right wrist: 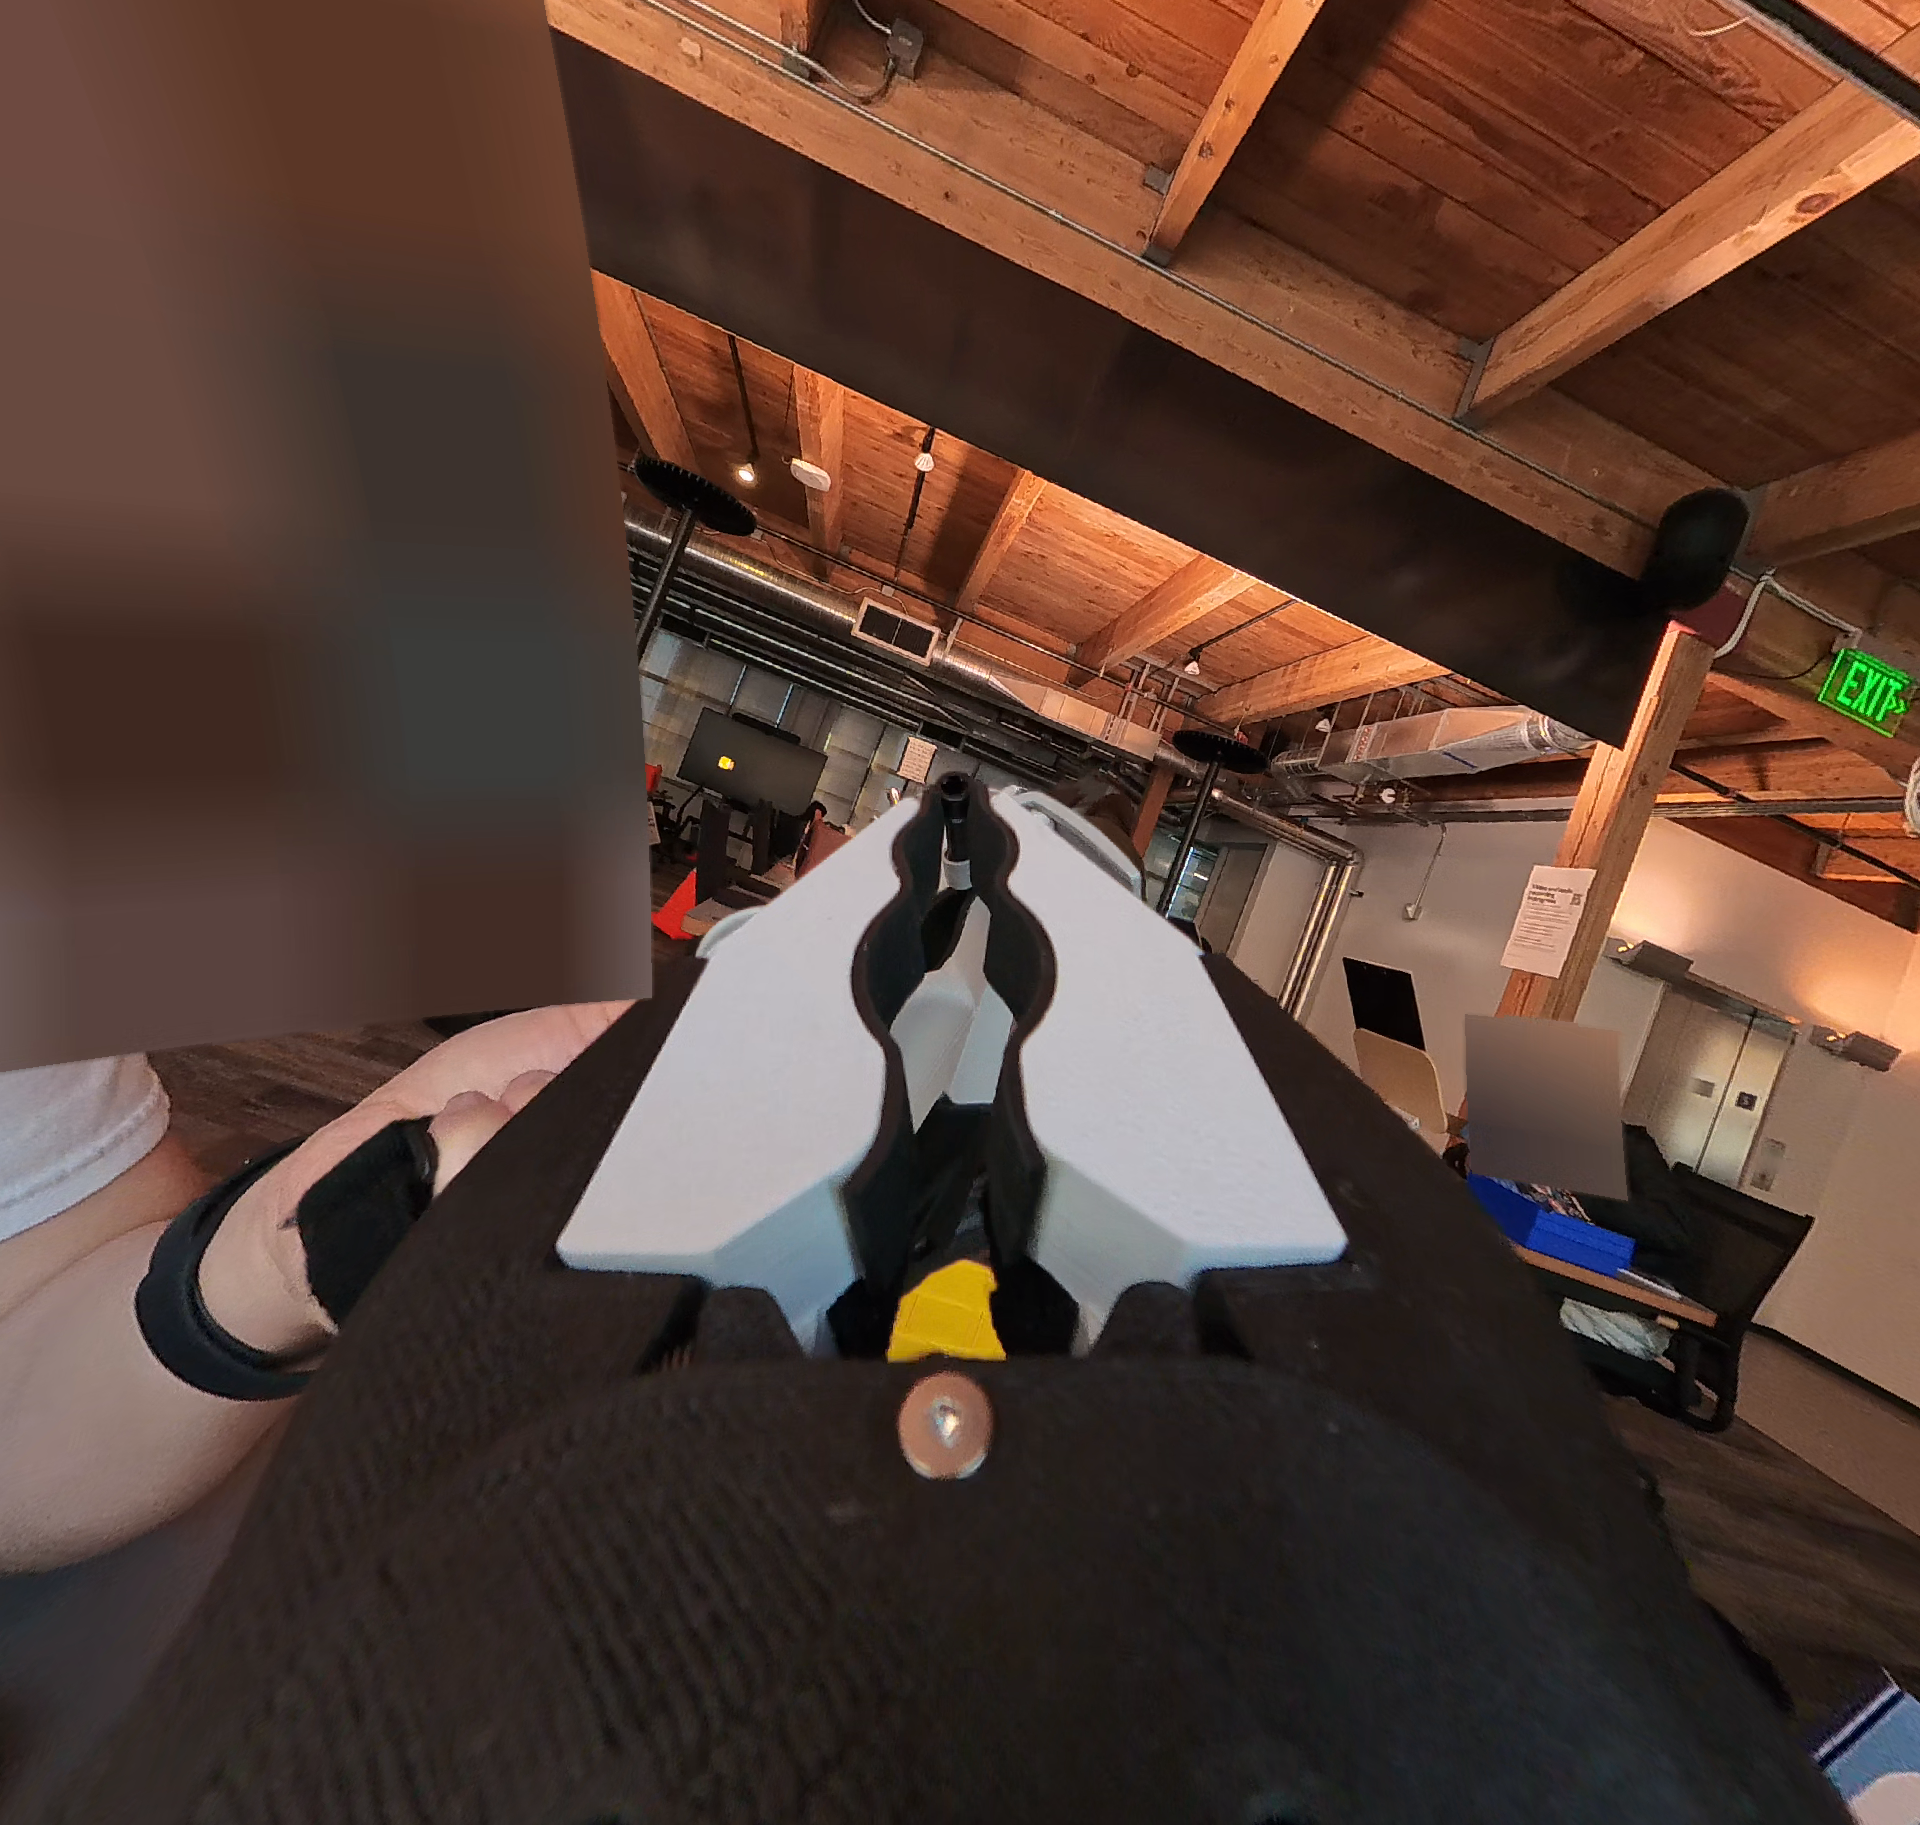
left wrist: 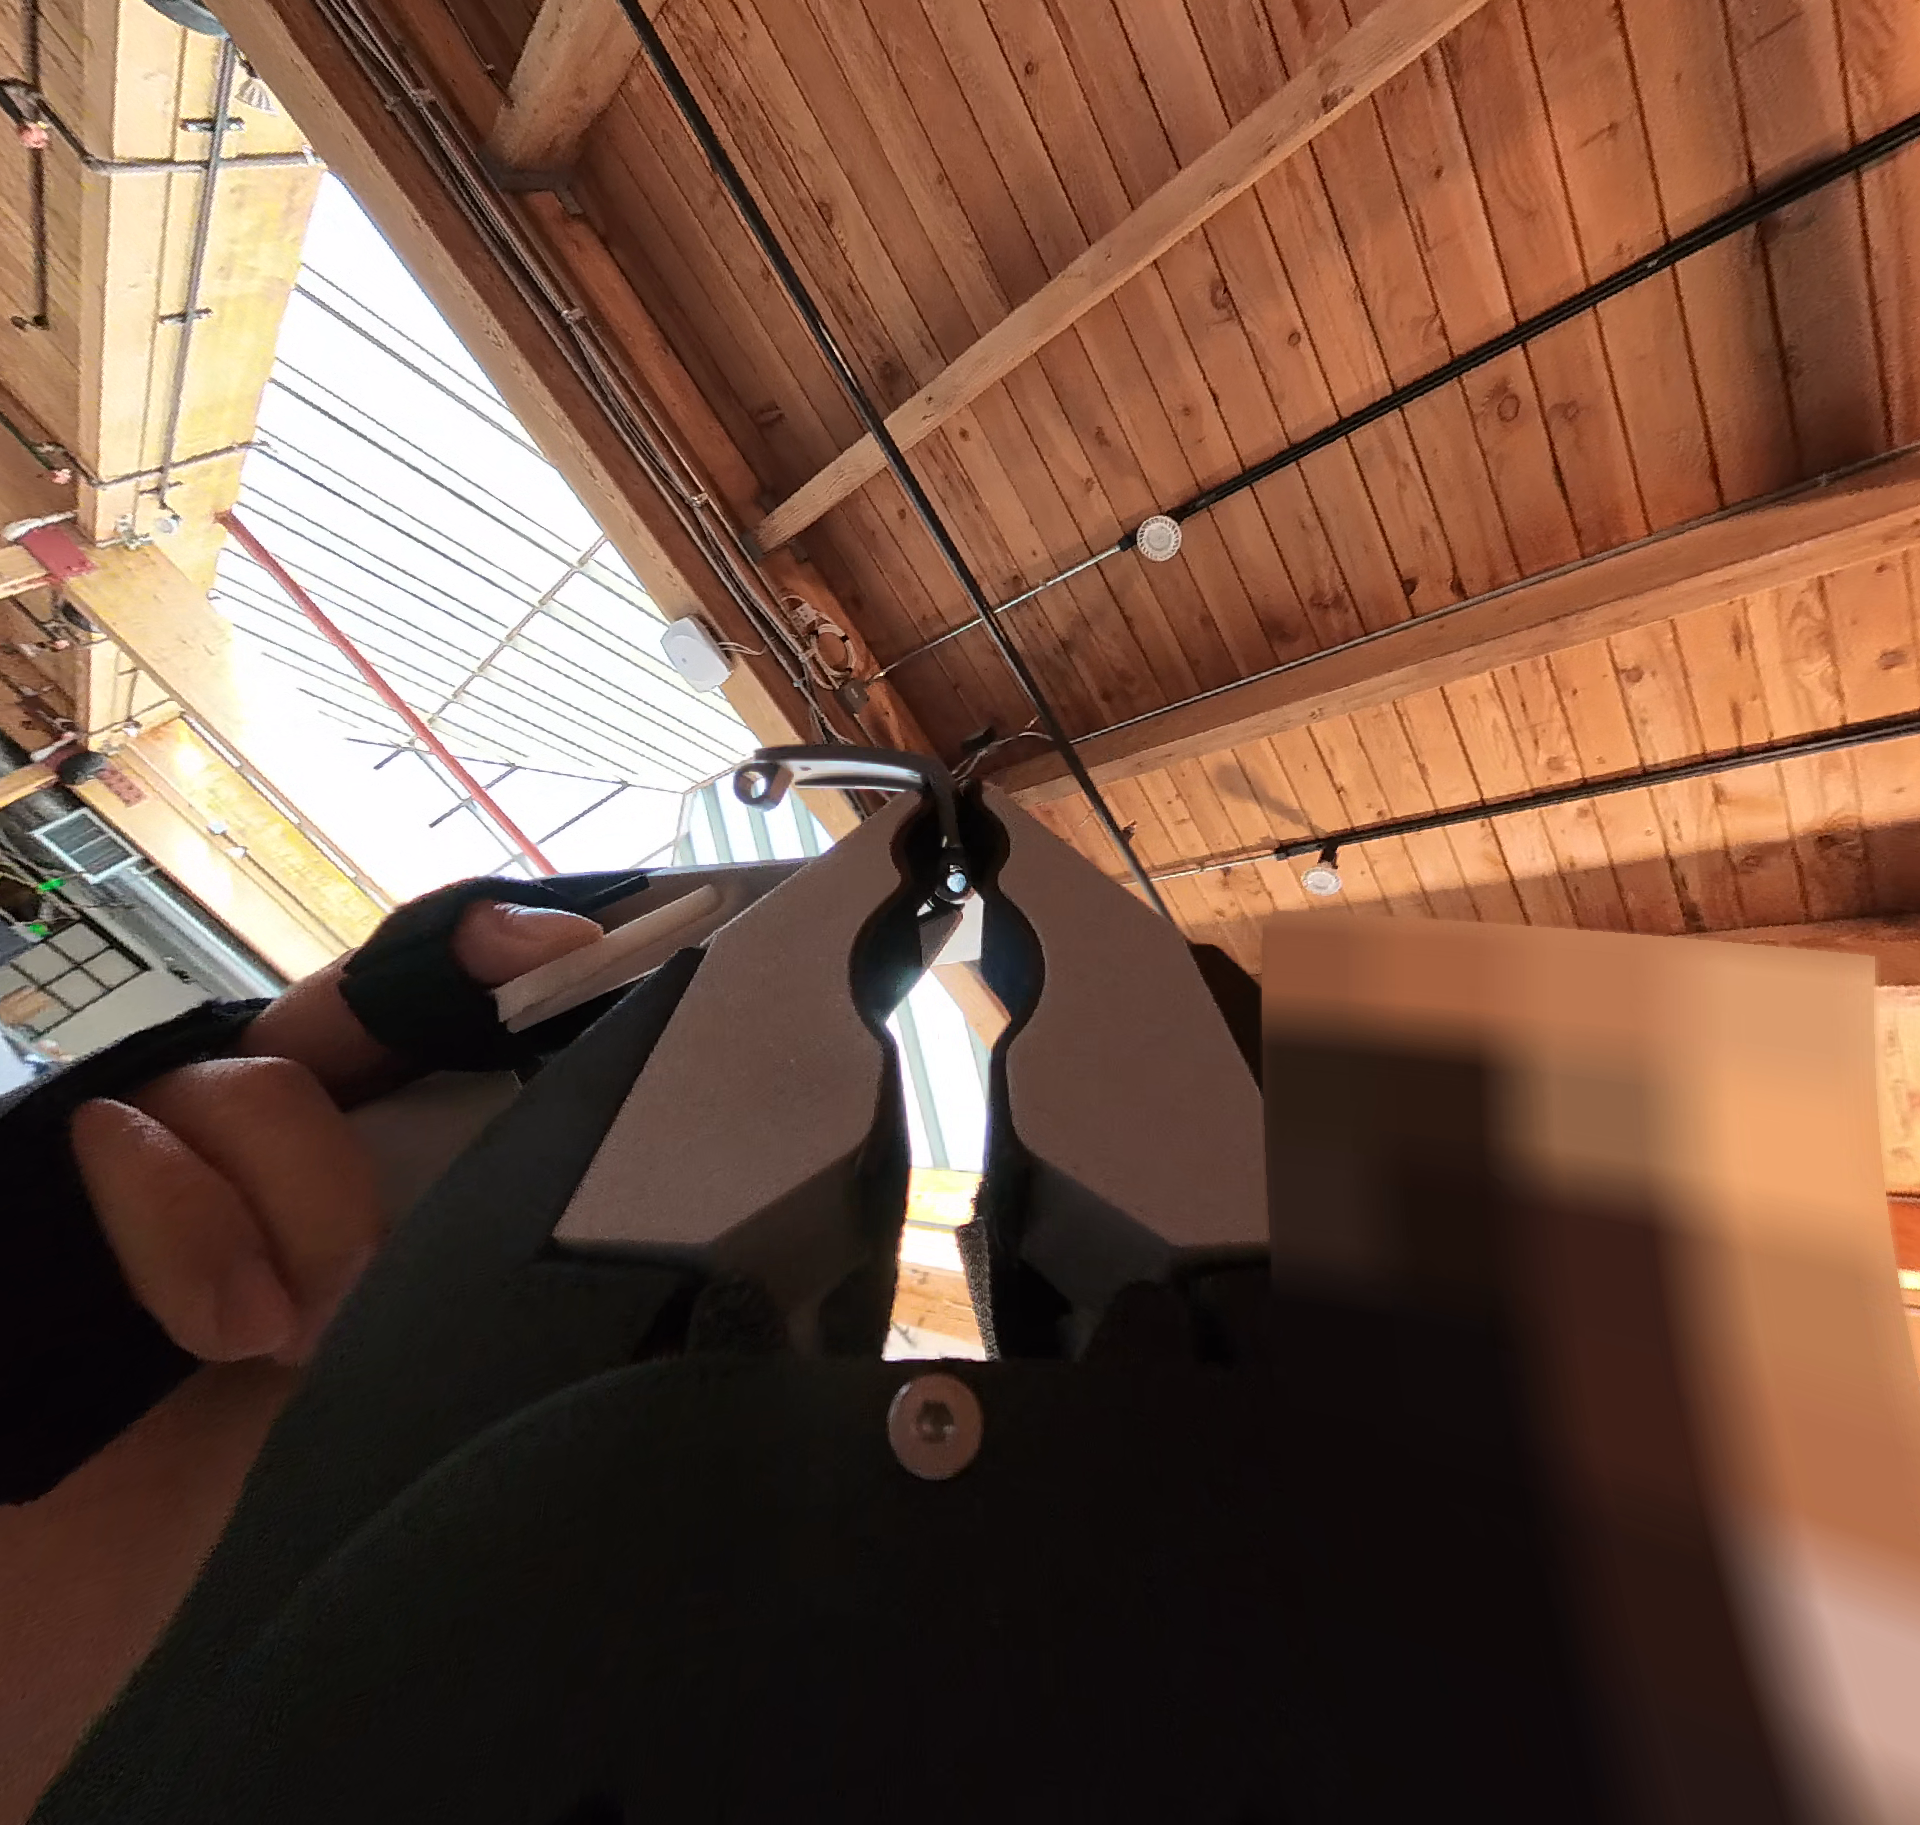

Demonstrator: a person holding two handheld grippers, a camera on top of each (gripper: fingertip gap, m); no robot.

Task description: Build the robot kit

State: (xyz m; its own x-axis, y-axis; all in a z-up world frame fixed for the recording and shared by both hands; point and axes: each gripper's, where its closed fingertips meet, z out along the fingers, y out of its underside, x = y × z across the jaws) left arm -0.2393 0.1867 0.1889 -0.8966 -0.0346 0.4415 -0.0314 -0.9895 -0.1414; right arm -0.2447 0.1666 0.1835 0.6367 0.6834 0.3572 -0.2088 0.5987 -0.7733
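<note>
Left gripper (left wrist: pixel 961 819) points up at the wood ceiling (left wrist: pixel 1351 269), jaws nearly together and pinched on a bent metal hex key (left wrist: pixel 862 769). Its short leg runs down between the tips, and the long arm sticks out to the left with a ring end. A small bolt (left wrist: pixel 954 882) sits just below the tips, inside the gap. A gloved hand (left wrist: pixel 312 1100) rests against the gripper's left side, thumb on a white bar (left wrist: pixel 613 954).

Right gripper (right wrist: pixel 956 819) is also clamped down, this one on a slim black tool (right wrist: pixel 952 819) standing up between the tips, with a white-grey body (right wrist: pixel 951 1006) under it filling the gap between the fingers. A yellow part (right wrist: pixel 945 1308) shows at the base of that gap. Another gloved hand (right wrist: pixel 343 1214) with a black wristband (right wrist: pixel 182 1287) sits at the lower left.

Containers: only a blue bin (right wrist: pixel 1558 1225) on a far tabletop (right wrist: pixel 1621 1282) to the right, can't tell what's in it. A green lit sign (right wrist: pixel 1865 692) hangs near a wooden post (right wrist: pixel 1621 819).
</note>
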